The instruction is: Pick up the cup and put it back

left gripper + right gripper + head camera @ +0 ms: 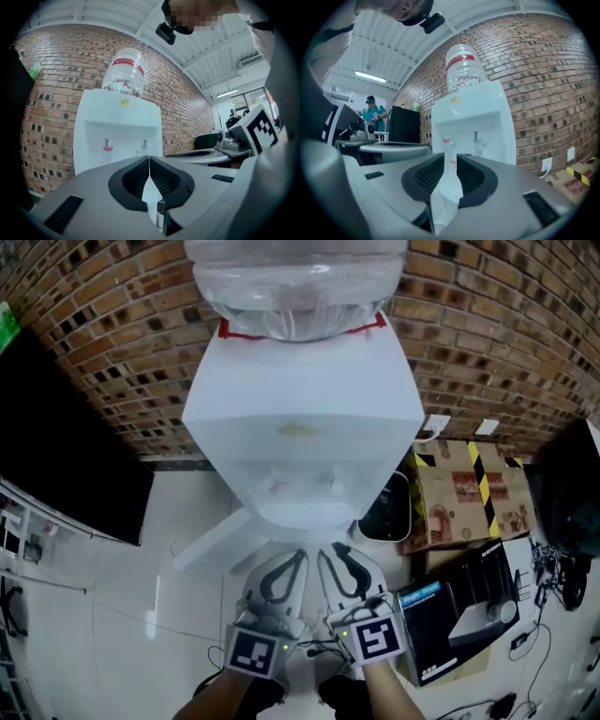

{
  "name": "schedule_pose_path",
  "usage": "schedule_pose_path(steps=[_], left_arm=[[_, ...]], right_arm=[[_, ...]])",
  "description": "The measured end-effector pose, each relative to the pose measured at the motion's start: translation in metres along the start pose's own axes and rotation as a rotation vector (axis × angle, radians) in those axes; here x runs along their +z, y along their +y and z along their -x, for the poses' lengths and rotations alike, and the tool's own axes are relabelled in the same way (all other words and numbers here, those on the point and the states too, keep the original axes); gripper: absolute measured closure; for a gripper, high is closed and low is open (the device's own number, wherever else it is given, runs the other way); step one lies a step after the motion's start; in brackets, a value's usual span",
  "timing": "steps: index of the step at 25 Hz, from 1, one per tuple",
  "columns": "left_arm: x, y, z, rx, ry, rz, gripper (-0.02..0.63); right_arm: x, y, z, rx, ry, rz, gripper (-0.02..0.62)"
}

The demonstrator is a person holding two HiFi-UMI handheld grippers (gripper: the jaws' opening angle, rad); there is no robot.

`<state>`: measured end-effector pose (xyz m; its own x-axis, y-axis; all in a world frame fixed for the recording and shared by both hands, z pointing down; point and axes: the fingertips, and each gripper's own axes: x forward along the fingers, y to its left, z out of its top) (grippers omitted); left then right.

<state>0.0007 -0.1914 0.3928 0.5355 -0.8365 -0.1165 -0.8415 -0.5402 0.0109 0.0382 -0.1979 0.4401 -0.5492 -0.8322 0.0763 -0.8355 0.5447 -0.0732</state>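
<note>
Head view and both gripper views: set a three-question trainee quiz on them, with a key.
1. True or false: the left gripper's jaw tips touch each other.
2. What stands between the right gripper's jaws? A) a white paper cup B) a blue mug C) nothing.
3. Fill in: a clear ____ stands upside down on the white water dispenser.
Key: 1 true; 2 A; 3 water bottle.
</note>
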Motion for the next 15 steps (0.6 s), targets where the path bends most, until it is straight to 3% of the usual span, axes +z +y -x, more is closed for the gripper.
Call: schedule_pose_path(steps=[11, 15], left_arm=[[-0.195, 0.050, -0.002, 0.038, -0.058, 0.011, 0.602], [-0.256, 0.056, -0.003, 0.038, -0.061, 0.024, 0.601]], right_arm=[[-0.209, -0.030, -0.065, -0.054, -0.011, 0.039, 0.509], [-0.269, -0.041, -0.089, -0.077, -0.012, 0.007, 0.468]])
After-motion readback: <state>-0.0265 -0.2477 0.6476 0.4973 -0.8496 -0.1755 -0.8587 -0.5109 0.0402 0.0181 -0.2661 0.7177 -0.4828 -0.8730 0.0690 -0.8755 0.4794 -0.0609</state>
